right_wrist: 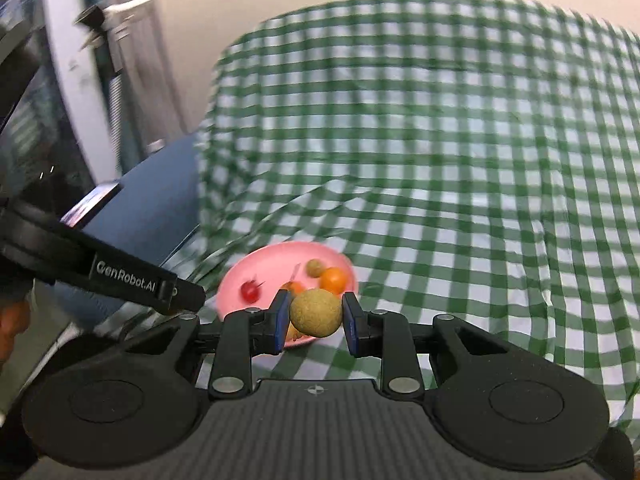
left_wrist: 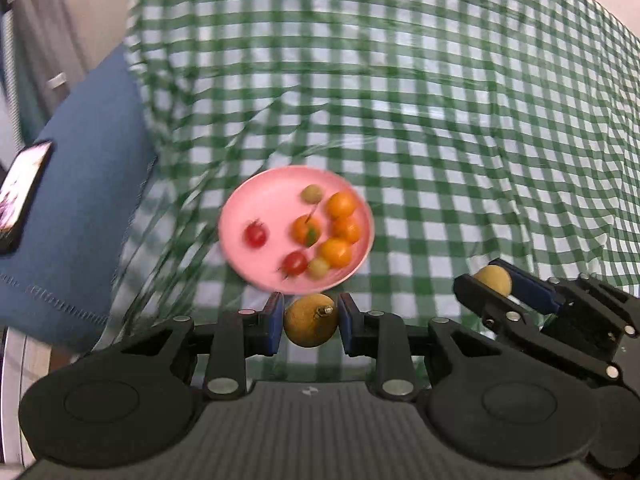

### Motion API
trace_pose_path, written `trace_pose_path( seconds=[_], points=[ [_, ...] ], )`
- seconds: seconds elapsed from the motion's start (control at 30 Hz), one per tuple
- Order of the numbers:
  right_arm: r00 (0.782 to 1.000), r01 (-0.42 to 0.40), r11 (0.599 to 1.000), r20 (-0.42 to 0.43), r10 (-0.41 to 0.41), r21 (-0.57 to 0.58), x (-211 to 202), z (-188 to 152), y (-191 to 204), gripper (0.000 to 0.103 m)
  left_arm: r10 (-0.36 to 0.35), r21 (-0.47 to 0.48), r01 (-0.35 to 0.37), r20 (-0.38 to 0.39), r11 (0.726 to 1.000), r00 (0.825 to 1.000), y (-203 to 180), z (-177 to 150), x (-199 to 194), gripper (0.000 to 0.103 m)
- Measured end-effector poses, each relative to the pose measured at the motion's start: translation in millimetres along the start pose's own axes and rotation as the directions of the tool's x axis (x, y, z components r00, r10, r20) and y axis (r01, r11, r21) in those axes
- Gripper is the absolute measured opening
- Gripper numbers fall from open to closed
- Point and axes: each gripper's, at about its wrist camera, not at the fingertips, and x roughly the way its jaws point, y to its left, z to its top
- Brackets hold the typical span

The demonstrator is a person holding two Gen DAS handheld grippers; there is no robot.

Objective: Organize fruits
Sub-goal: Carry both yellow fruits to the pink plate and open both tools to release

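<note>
A pink plate [left_wrist: 256,196] lies on the green checked cloth, also in the right wrist view [right_wrist: 276,258]. It holds several small oranges [left_wrist: 341,205], two red cherry tomatoes [left_wrist: 256,234] and two small tan fruits [left_wrist: 311,194]. My left gripper [left_wrist: 311,322] is shut on a round tan fruit with a stem stub [left_wrist: 310,326], just short of the plate's near rim. My right gripper [right_wrist: 316,316] is shut on another tan fruit [right_wrist: 316,312], near the plate's near right side; it shows in the left wrist view [left_wrist: 494,284] to the right.
The green checked cloth [left_wrist: 460,120] covers the table, wrinkled behind the plate. A blue cushion [left_wrist: 80,200] with a lit phone [left_wrist: 22,196] lies at the left. A white ring-shaped stand [right_wrist: 76,80] is at far left.
</note>
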Motion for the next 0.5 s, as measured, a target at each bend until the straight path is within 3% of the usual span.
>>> trace_pose_path(
  seconds=[0.23,0.5],
  points=[
    [1.0,0.002,1.0,0.027,-0.001,-0.027,-26,-10,24,0.029,0.041,-0.015,-0.041,0.042,0.999,0.998,25,-31,-26,0.032],
    [1.0,-0.004,0.999,0.03,0.005,-0.047,-36,-15,34,0.029,0.02,-0.046,-0.017,0.05,0.999,0.999,34,-45,-35,0.032]
  ],
)
